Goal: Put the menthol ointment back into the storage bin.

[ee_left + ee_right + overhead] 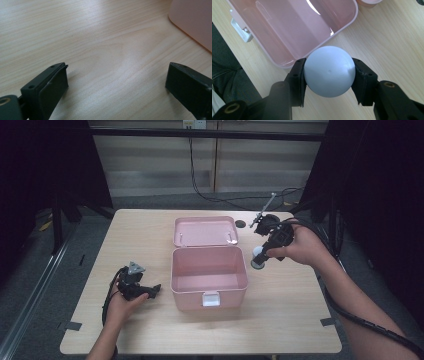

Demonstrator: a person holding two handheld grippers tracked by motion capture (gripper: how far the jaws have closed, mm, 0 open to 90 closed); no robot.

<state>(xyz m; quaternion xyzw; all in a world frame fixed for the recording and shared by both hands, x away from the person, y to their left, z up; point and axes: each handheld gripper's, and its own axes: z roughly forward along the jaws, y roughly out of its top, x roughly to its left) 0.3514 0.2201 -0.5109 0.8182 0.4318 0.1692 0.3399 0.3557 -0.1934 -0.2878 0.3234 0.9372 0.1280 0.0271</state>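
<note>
My right gripper point(329, 75) clamps a pale, unmarked ball point(329, 71) just beside the open pink box point(209, 275), while my left gripper point(117, 85), jaws spread, rests on the table point(100, 37).

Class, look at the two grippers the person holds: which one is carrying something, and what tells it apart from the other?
The right gripper is: its jaws clamp a pale ball beside the open pink box. The left gripper, jaws spread, hangs over bare table.
</note>
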